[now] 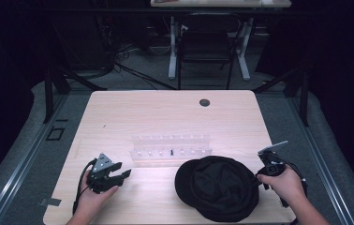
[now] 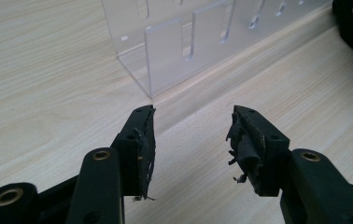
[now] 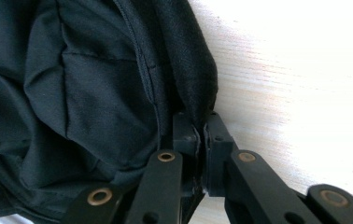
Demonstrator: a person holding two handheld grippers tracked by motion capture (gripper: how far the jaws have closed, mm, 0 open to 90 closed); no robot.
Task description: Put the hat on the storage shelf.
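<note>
High view: black cap [image 1: 222, 187] lies flat, brim toward 9 o'clock. Right gripper [image 1: 264, 177] fingers clenched on its 3 o'clock edge. Left gripper [image 1: 119, 176] fingers released, near clear rack [image 1: 171, 150] at 12 o'clock on worktop [image 1: 165, 112].

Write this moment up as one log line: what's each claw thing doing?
left gripper: open, empty, over table near clear rack | right gripper: shut on black hat edge | hat: flat on table

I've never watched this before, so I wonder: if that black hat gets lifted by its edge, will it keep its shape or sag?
The black hat is probably floppy: the right gripper view shows soft folds and creases in its fabric. It likely sags when lifted, since the right hand-held gripper pinches only a thin edge. It seems light and unlikely to roll, lying flat on the table.
</note>
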